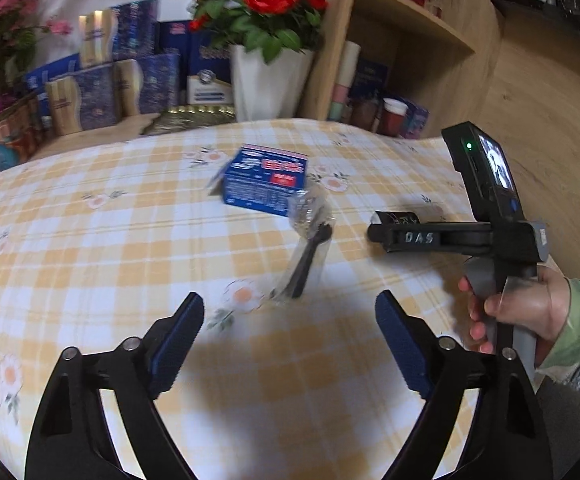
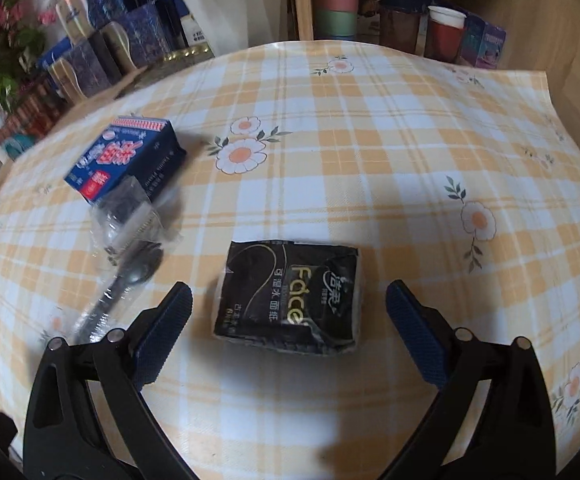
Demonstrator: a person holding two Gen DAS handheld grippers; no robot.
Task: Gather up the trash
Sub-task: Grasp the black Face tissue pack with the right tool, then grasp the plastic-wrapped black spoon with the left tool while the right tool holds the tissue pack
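Currently, status: collection is only beginning; nothing is sitting in either gripper, and no bin is showing in either view.
Left gripper (image 1: 290, 344): it is standing released, jaws wide and empty, hovering over the desk (image 1: 89, 240) short of the wrapped spoon.
Right gripper (image 2: 290, 332): it is standing released, empty jaws flanking the black pack without touching it.
Black pack: the soft, rectangular black plastic tissue pack with gold lettering (image 2: 290, 296) is lying flat, glossy and slightly crumpled.
Wrapped spoon: the black plastic spoon in a clear, crinkled film sleeve (image 1: 308, 248) is lying just beside the carton, its film touching the carton's corner.
Carton: the small blue-and-white printed cardboard carton (image 1: 263, 180) is lying on its side, rigid and sharp-edged.
Desk covering: a smooth yellow-and-white checked cloth with daisy prints is covering the desk.
Remaining: all three items are waiting for pickup, as I judge it.
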